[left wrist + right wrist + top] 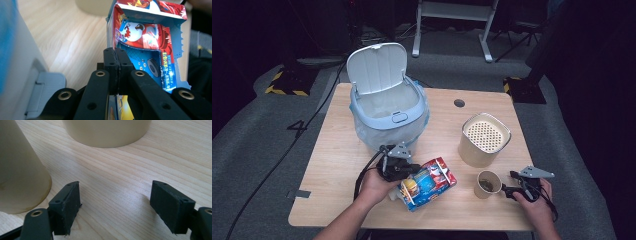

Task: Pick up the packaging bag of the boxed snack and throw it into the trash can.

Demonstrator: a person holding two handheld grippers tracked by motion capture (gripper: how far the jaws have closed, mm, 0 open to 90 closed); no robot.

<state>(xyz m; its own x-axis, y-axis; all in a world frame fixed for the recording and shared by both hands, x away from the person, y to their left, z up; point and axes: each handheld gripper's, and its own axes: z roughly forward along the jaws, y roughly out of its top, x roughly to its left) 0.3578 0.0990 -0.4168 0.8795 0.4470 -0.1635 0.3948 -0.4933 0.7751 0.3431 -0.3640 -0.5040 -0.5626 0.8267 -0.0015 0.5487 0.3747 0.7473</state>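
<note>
Carton (pixel 147 37) edge seems pinched in the left claw (pixel 115 58), jaws pressed together.

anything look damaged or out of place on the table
The red and blue carton looks torn: in the left gripper view its top flap hangs open with a ragged, jagged edge. The left gripper is shut on its thin wall. The paper cup holds brownish residue.

bin (pixel 387 107): back-left on the bench (pixel 337 155), lid up
snack box (pixel 428 182): front middle, right in front of the bin
canister (pixel 483 139): right side
cup (pixel 487 184): just in front of the canister
</note>
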